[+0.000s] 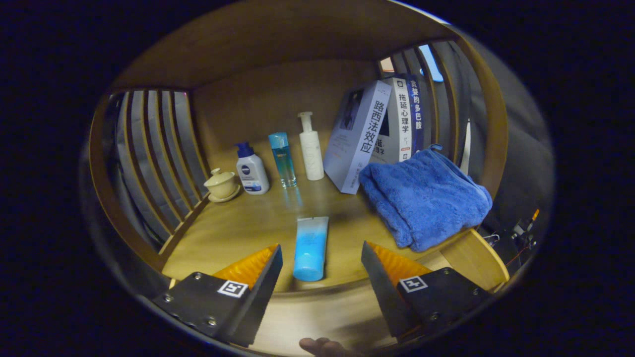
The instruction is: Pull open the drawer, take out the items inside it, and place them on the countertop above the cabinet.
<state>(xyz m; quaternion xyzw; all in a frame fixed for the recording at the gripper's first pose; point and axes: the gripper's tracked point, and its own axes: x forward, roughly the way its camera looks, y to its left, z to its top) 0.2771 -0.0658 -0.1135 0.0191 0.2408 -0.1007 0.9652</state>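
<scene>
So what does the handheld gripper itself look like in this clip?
The gripper has two wedge-shaped fingers with ribbed inner pads. Each sits on a flat bracket fixed with screws and carries a square black-and-white marker tag. The fingers stand apart. Fingertips of a hand show below them.

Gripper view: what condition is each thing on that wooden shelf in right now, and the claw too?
Gripper: open, holding nothing.
Blue tube: lying flat between the fingers, untouched.
Blue towel: folded, lying beside the books.
Books: leaning.
White pump bottle: upright.
Clear blue bottle: upright, capped.
Blue-capped bottle: upright.
Lidded cup: lid on, on its saucer.
</scene>
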